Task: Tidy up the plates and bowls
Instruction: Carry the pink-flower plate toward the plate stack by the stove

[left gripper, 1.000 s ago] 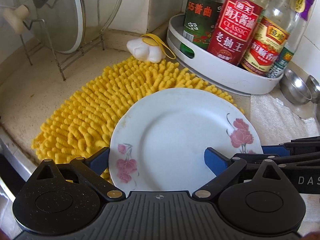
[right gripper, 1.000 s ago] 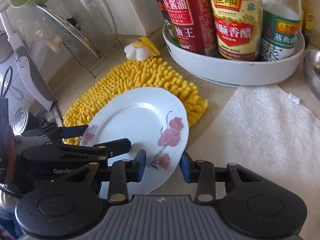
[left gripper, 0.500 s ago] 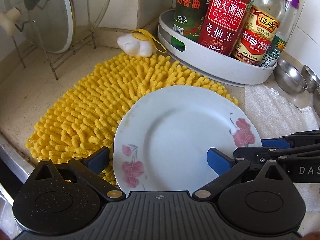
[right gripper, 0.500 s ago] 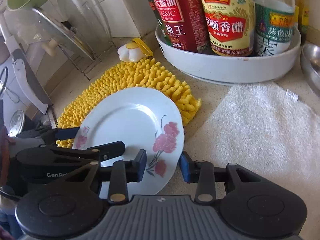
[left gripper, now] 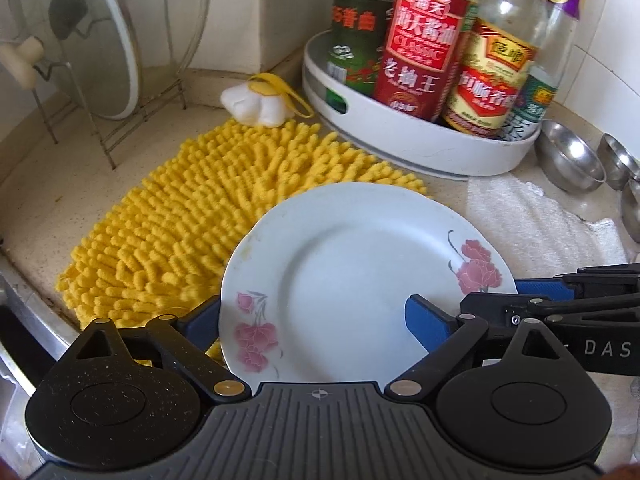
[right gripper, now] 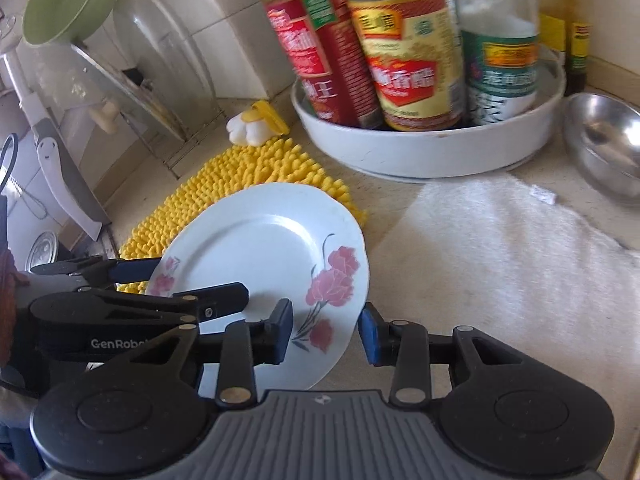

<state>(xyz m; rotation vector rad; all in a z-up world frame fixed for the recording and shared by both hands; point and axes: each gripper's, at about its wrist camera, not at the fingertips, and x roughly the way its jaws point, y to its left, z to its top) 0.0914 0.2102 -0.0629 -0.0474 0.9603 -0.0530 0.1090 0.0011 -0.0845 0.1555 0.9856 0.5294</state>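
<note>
A white plate with pink flowers hangs tilted over the right end of the yellow mat. My right gripper is shut on the plate's near right rim, one pad on top and one at the edge. My left gripper straddles the left rim with its jaws wide and closing. Its left finger is under the rim and its right finger is over the plate face, and neither pad presses. In the left wrist view my right gripper enters from the right. Steel bowls stand at the far right.
A white round tray of sauce bottles stands behind the plate. A white towel lies to the right, beside a steel bowl. A wire rack with glass lids is at the back left, and a green bowl sits above it.
Both grippers and the plate have shifted right together. The mat has slid left behind the plate, and the tray and bottles look nearer.
</note>
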